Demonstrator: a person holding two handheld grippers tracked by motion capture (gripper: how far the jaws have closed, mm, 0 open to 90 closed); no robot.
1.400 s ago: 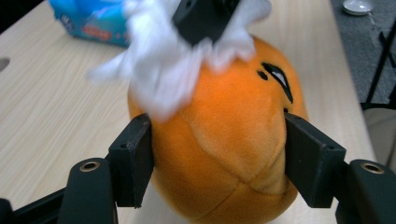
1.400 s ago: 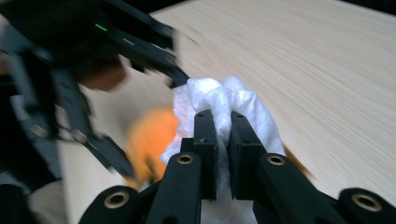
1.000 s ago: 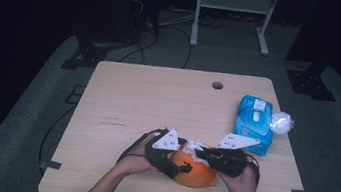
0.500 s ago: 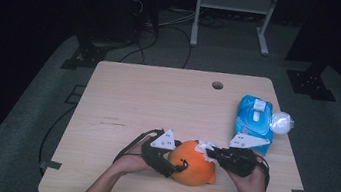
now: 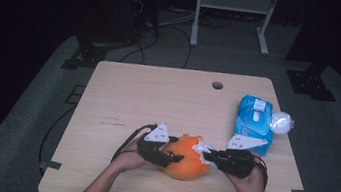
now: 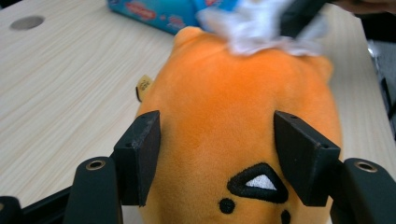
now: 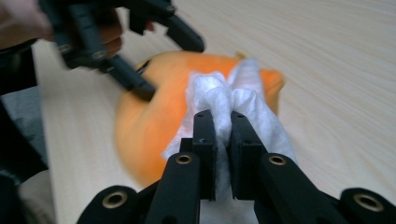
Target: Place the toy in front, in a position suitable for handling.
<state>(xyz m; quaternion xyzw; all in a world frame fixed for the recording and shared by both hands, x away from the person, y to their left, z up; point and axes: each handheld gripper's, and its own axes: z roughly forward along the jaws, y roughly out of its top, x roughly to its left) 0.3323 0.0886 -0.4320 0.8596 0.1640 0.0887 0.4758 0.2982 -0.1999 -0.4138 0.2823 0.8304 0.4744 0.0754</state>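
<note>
An orange plush toy (image 5: pixel 184 157) at the surface's (image 5: pixel 158 94) near edge is being clamped by the just-closing left tool (image 6: pixel 217 156) and wiped with a white wipe (image 7: pixel 233 105) pinched in the right tool (image 7: pixel 223 128); steady strokes are likely needed next.

plush toy (image 6: pixel 233 135) face cut off, wipe (image 6: pixel 261 28) blurred

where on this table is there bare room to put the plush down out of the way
The widest bare patch is the far left of the table, from the cable hole over to the left edge. The strip between the hole and the orange plush is bare too. The right edge is crowded by the blue wipes pack; the near middle holds both grippers, left gripper and right gripper.
</note>
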